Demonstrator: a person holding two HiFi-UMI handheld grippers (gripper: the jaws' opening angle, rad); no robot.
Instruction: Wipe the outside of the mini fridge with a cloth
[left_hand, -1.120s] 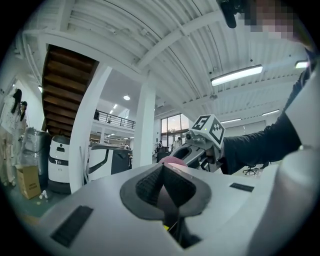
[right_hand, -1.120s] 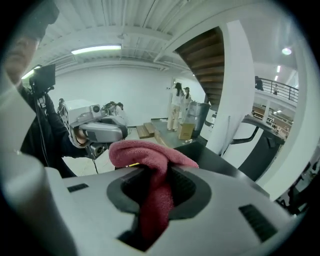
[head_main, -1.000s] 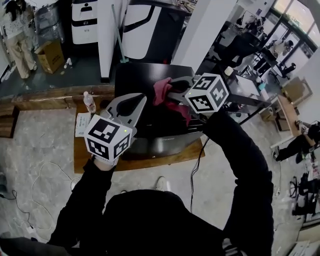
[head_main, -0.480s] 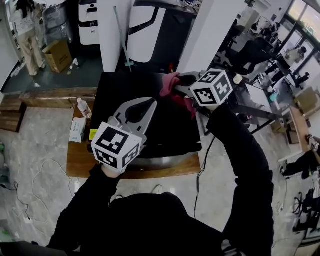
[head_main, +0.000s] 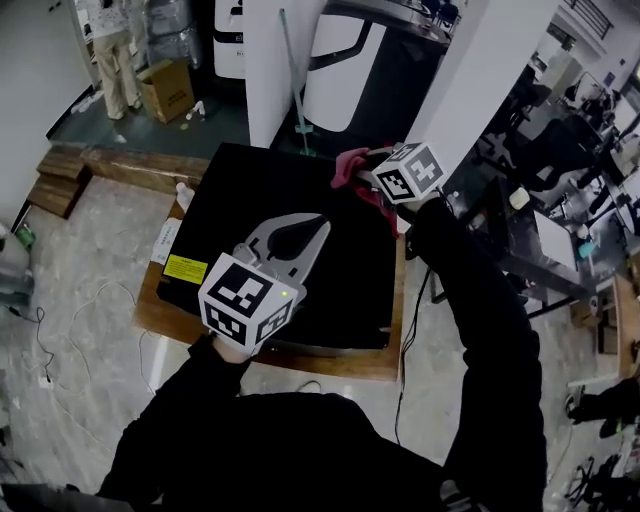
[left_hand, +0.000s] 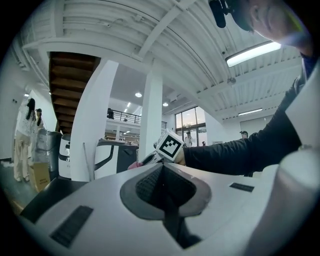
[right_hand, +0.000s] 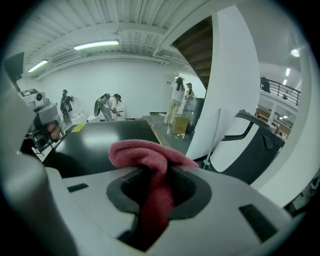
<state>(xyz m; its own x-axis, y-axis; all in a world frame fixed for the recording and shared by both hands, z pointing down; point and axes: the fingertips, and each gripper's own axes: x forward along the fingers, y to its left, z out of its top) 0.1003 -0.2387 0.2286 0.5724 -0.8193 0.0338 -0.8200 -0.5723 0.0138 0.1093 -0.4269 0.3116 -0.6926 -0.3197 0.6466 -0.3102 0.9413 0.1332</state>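
Pinching the red cloth (right_hand: 146, 152) tight in the right gripper (head_main: 358, 160), with both jaws clamped onto a fold of it and a bunched lump bulging out past the tips. Holding that gripper at the far right corner of the black top of the mini fridge (head_main: 255, 190), with the cloth at that edge; impossible to tell from the head view whether it is pressing on the surface or hanging just above. Trailing a loose tail of cloth below the gripper, by the fridge's right side.

Holding the left gripper (head_main: 320, 228) over the middle of the fridge's top, pointing away towards the far edge, with its jaws pressed together and nothing between them; impossible to tell whether it is touching the top. Reaching out with both arms in black sleeves, the right one stretching farther.

Showing the fridge sitting on a low wooden platform (head_main: 390, 362), with a yellow sticker (head_main: 186, 268) near the top's near left corner. Showing a plastic bottle (head_main: 183, 195) and a white packet (head_main: 166, 240) on the platform just beside the fridge's left side, and a dark cable (head_main: 405, 330) running down past the platform's right end. Beyond the fridge, showing a white pillar (head_main: 275, 60), and well apart to the left a cardboard box (head_main: 167, 88) with a person (head_main: 112, 45) standing near it
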